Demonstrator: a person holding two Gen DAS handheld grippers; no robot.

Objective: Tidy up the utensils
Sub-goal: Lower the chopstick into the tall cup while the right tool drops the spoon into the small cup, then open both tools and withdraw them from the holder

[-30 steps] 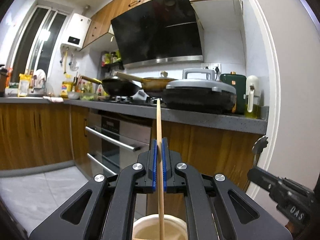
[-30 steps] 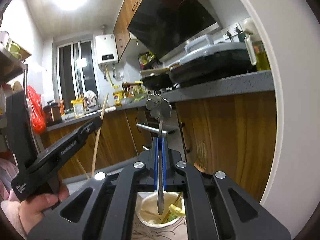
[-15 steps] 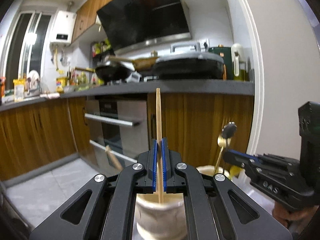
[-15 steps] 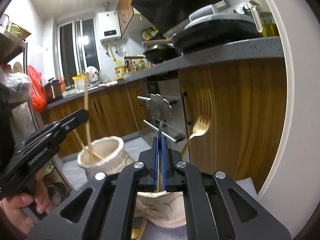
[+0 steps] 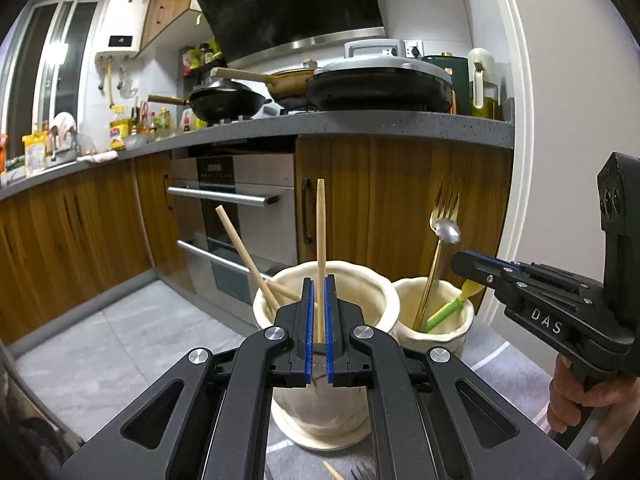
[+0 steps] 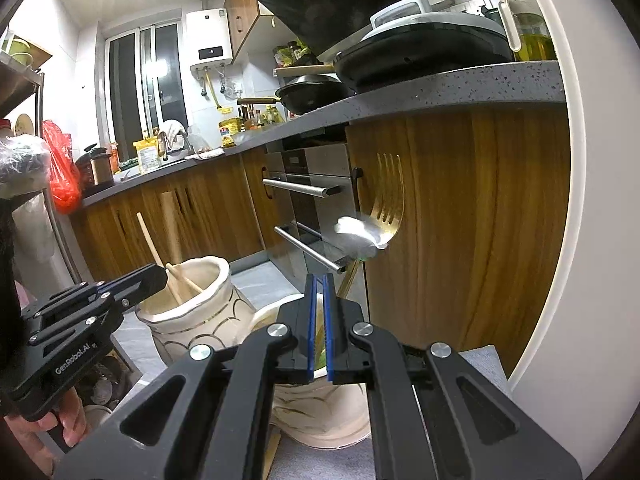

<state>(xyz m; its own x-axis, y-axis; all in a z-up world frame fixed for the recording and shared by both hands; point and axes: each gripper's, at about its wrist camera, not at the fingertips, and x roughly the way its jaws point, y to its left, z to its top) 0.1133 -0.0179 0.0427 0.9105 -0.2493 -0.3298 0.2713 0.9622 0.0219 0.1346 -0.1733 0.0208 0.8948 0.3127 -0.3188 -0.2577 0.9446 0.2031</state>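
My left gripper (image 5: 319, 292) stands slightly open over a large cream holder (image 5: 326, 304); a wooden chopstick (image 5: 320, 240) stands loose between its jaws, lower end inside the holder, beside other chopsticks (image 5: 244, 252). My right gripper (image 6: 319, 292) is slightly open over a smaller cream holder (image 5: 434, 312), (image 6: 320, 412) that has a gold fork (image 5: 436, 256), (image 6: 386, 196) and a green utensil (image 5: 448, 308). A blurred silver spoon (image 6: 358, 232), (image 5: 448, 232) tilts free above the right gripper's jaws. The large holder (image 6: 192, 304) and the left gripper (image 6: 154, 276) show in the right wrist view.
Both holders stand on a grey cloth (image 5: 500, 364). Behind are wooden cabinets (image 5: 400, 200), an oven (image 5: 240, 208) and a counter (image 5: 360, 124) with pans. A white door frame (image 5: 520, 160) is at the right. A chopstick tip (image 5: 332, 470) lies on the cloth.
Both grippers have lowered toward the holders and their jaws have parted. The chopstick now stands loose in the large holder, and the spoon has left the right jaws and is tilting away.
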